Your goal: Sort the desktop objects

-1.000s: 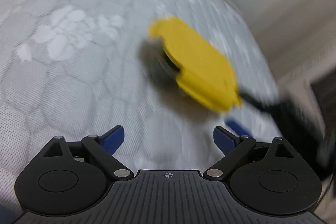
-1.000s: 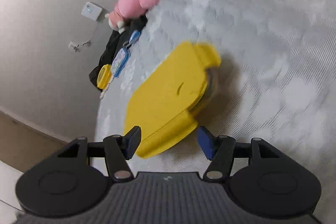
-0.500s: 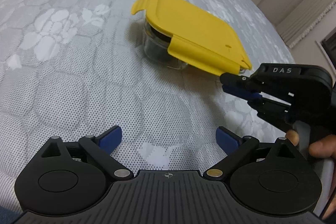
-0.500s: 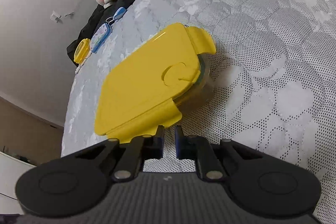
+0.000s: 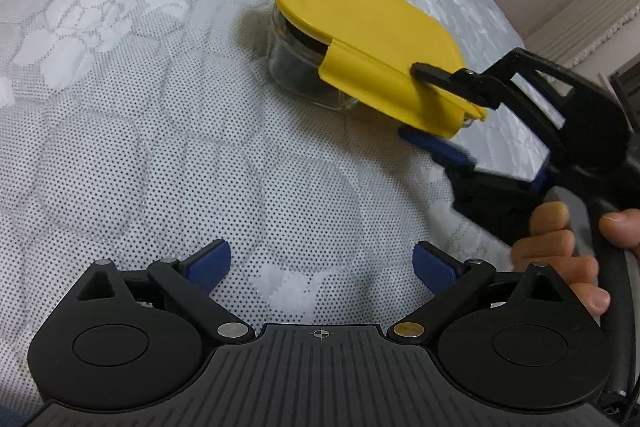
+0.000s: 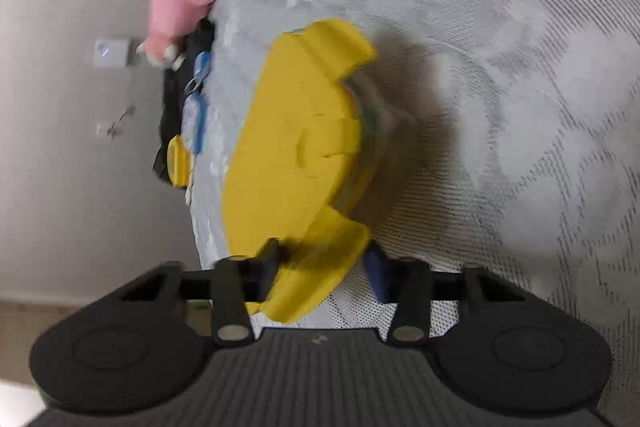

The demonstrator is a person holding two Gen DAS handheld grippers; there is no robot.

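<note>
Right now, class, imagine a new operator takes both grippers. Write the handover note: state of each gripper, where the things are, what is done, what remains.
Left gripper: open, empty, hovering over the mattress.
Right gripper: open, fingers on either side of the near flap of the yellow lid, one above, one below; not clamped.
Glass container: on the mattress, lid resting askew on it, not latched.
Done: nothing visibly sorted.
Left: probably grip and deal with the lid.

open mattress fronts left gripper; yellow-lidded container beyond.
</note>
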